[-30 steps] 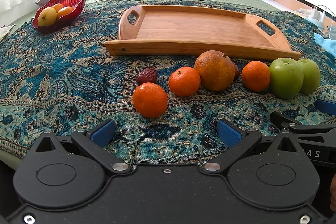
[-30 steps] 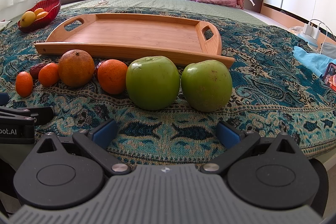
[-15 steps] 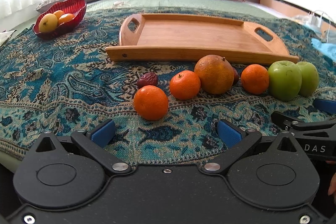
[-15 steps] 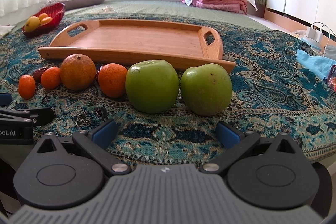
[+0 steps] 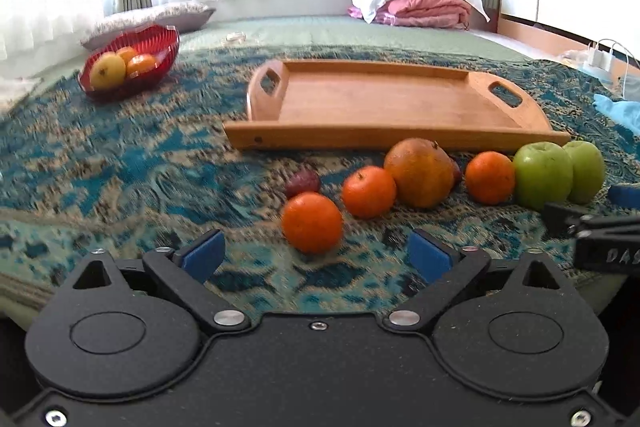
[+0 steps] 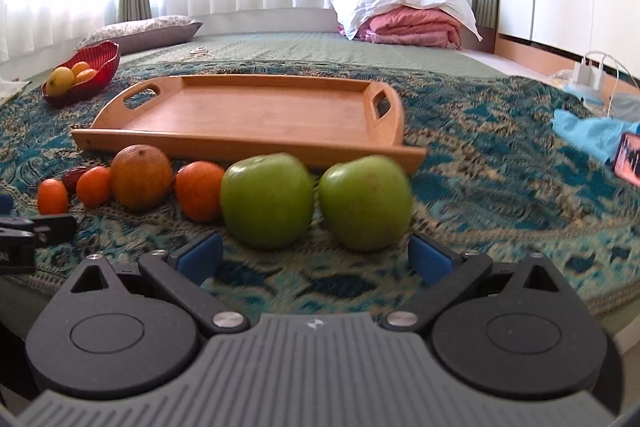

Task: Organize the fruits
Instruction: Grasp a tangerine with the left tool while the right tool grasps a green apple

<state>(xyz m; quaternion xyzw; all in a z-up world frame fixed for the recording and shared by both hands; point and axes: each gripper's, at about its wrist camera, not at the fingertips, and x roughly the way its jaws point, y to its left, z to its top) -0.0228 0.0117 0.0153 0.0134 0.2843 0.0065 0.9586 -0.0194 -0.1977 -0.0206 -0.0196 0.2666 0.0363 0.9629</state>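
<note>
fruits point(image 6: 266, 201) lie before the tray point(image 6: 248, 115); both tools point(image 5: 316, 253) point(image 6: 316, 255) gape wide, empty.

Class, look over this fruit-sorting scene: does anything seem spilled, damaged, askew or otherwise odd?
Nothing is spilled or visibly damaged. The wooden tray sits flat and holds nothing, while the oranges and green apples lie loose on the cloth in front of it. The red bowl already holds fruit. Both grippers are open.

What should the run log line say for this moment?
left tongs: open, empty | right tongs: open, empty | fruits: on cloth | wooden tray: empty
</note>
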